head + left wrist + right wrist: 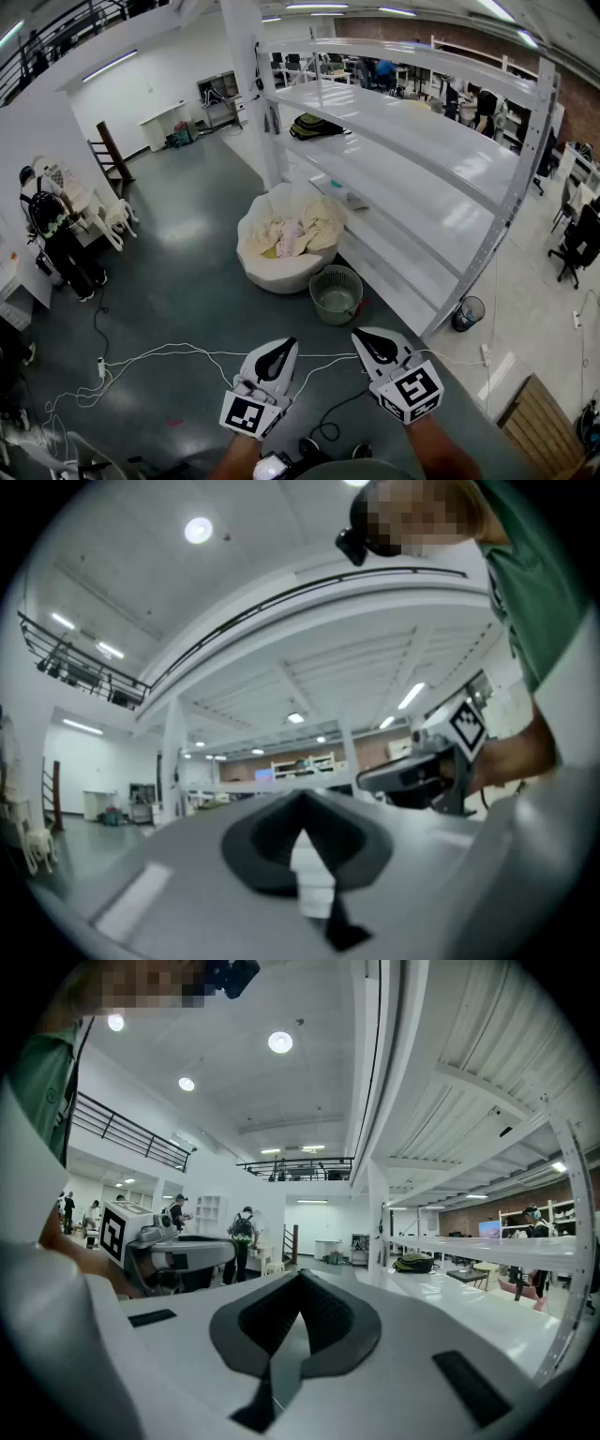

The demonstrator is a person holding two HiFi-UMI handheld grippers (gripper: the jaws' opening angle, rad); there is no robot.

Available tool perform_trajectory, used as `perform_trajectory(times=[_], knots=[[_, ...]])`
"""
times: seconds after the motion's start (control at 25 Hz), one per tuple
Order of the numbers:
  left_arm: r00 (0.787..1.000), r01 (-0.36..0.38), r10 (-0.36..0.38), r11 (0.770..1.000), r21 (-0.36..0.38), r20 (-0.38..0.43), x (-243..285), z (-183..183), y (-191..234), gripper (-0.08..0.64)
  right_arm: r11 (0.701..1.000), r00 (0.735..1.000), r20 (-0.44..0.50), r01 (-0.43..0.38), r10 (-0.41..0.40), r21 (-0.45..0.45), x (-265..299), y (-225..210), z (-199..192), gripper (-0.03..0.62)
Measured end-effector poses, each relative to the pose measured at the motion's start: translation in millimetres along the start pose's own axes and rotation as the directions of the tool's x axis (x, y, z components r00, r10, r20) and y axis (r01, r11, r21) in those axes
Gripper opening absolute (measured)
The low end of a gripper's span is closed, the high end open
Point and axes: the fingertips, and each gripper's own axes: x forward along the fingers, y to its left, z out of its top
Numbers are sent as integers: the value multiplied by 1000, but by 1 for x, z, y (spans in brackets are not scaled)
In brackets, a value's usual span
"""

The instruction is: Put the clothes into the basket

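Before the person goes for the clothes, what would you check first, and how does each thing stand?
1. Clothes in sight: ok, clothes lie uncovered on the beanbag.
2. Basket ready: ok, basket stands upright on the floor beside the beanbag.
3. Left gripper free: ok, fingers together, nothing between.
4. Right gripper free: ok, same.
5. Fingers opened for a grasp: not ok, both shut.
6. Walkway: not ok, white cable lies across the floor ahead.
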Motion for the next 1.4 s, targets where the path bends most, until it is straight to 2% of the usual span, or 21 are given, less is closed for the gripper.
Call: perform_trajectory(times=[0.2, 0.4, 0.68, 0.84, 0.96, 1.4], knots=[[999, -5, 5, 1000, 18, -36, -9, -3, 3, 0, 1000, 1000, 2, -2, 2, -7, 0, 8, 0, 5], [1000, -4, 4, 1000, 5, 7, -14, 5, 1, 0, 1000, 1000, 7, -3, 3, -14, -2, 15, 2, 5], [1000, -5, 6, 1000, 26, -21, -24, 0, 2, 0, 1000, 997, 76, 12, -11, -21, -8, 20, 12, 6], [1000, -12, 12, 1000, 16, -1, -23, 5, 1, 0, 999, 993, 116, 25, -21, -40, -12, 20, 19, 6], [1000, -11, 12, 1000, 22, -15, -29, 2, 4, 0, 997, 990, 138, 39, -30, -63, -13, 24, 24, 6], [1000, -16, 16, 999, 28, -14, -46, -2, 20, 0, 996, 988, 146, 61, -50, -70, -4, 37, 24, 6]])
